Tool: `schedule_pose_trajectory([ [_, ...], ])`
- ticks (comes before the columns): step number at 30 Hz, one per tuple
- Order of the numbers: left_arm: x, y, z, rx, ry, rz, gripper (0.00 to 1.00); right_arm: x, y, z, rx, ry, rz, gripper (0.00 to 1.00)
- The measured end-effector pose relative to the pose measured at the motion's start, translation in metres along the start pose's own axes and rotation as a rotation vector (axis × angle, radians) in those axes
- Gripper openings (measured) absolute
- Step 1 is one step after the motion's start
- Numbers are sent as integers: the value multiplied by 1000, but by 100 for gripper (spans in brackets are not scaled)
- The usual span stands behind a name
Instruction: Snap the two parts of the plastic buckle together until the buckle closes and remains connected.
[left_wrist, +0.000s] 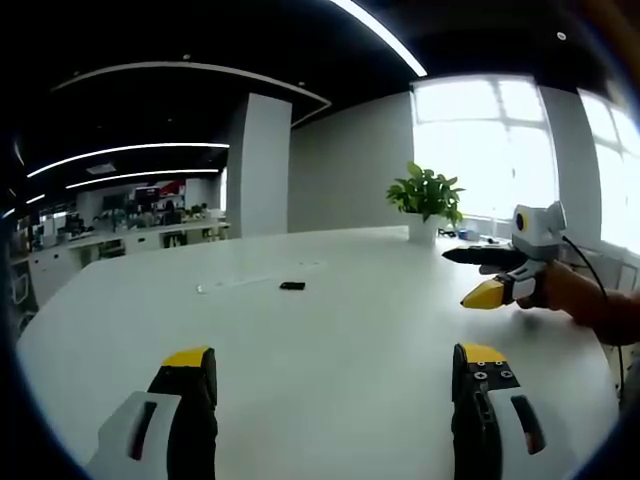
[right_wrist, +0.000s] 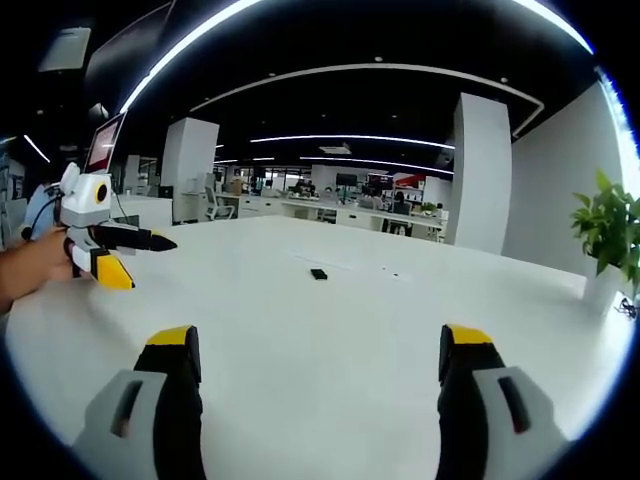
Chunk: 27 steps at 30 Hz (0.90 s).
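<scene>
Small black buckle (left_wrist: 292, 286) (right_wrist: 318, 273) lying on white table (left_wrist: 330, 330) (right_wrist: 330, 340), far out ahead of both tools, touched by neither. Left gripper (left_wrist: 335, 365) (right_wrist: 128, 262) held above table, jaws apart, empty. Right gripper (right_wrist: 318, 345) (left_wrist: 478, 276) likewise wide apart, empty. Potted plant (left_wrist: 427, 200) (right_wrist: 608, 240) at table's far edge.

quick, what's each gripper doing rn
left gripper: open, holding nothing, above the table.
right gripper: open, holding nothing; the buckle lies ahead.
</scene>
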<state>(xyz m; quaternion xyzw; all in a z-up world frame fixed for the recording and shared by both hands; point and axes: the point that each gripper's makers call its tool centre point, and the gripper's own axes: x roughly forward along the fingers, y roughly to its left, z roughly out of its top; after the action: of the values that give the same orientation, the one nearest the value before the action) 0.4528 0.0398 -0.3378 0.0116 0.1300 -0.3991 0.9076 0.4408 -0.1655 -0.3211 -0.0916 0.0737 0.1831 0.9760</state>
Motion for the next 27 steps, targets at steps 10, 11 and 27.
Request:
schedule_pose_trajectory([
  [10, -1, 1, 4, -31, -16, -6, 99, 1, 2, -1, 13, 4, 9, 100],
  [11, -1, 1, 4, -28, -14, -4, 99, 1, 2, -2, 10, 8, 9, 100],
  [27, -1, 2, 2, -29, -14, 1, 99, 2, 0, -1, 12, 0, 3, 100],
])
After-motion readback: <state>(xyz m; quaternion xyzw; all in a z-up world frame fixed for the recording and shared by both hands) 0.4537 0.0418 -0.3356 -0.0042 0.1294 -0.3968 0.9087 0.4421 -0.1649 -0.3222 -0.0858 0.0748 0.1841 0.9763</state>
